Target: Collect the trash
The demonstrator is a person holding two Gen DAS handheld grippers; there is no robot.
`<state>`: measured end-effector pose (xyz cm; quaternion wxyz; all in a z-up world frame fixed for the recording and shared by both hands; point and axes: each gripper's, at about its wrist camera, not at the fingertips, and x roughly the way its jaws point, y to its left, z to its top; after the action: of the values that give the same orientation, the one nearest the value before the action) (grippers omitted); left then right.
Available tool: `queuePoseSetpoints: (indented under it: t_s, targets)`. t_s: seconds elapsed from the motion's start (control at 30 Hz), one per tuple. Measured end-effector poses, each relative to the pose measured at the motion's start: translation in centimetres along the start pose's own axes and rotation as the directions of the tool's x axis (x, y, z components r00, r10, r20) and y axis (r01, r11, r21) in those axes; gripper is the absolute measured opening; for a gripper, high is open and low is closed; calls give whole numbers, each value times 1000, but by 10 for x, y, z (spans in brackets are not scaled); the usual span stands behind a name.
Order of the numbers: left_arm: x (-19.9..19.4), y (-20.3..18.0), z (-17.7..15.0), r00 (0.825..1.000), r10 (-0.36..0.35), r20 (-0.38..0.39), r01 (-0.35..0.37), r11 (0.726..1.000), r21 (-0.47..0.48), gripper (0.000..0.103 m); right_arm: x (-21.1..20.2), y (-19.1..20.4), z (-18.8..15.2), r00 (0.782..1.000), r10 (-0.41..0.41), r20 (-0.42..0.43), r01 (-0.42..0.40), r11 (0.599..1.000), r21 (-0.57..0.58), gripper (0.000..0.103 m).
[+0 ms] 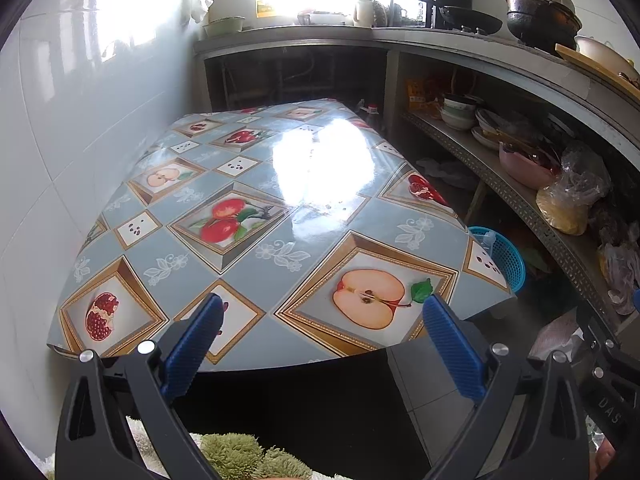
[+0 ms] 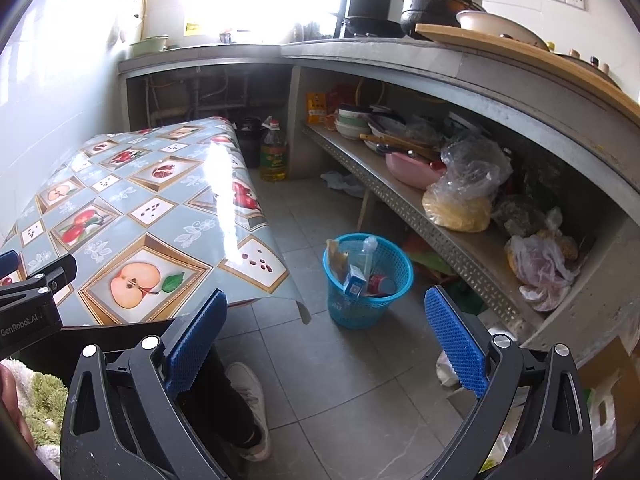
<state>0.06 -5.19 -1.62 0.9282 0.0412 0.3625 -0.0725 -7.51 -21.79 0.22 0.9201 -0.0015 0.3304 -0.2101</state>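
Note:
A blue plastic basket (image 2: 370,280) stands on the tiled floor right of the table and holds trash: a plastic bottle (image 2: 366,254), a small blue and white carton (image 2: 354,280), a brown wrapper (image 2: 337,261) and a red-capped item (image 2: 382,283). The basket also shows in the left wrist view (image 1: 505,256) past the table's right edge. My right gripper (image 2: 326,320) is open and empty, above the floor in front of the basket. My left gripper (image 1: 322,322) is open and empty over the near edge of the table (image 1: 240,208), which has a fruit-patterned cloth with no loose items on it.
A low metal shelf (image 2: 452,236) on the right holds bowls, a pink basin (image 2: 412,170) and plastic bags (image 2: 464,196). An oil bottle (image 2: 273,152) stands on the floor beyond the table. The person's leg and white shoe (image 2: 250,400) are under the right gripper. White tiled wall on the left.

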Motion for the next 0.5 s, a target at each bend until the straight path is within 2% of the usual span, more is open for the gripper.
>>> queuePoseSetpoints:
  t_s: [0.5]
  targets:
    - [3, 0, 0, 1000, 10, -10, -10, 1000, -7, 98, 1, 1, 1, 1000, 2, -2, -2, 1000, -1, 95]
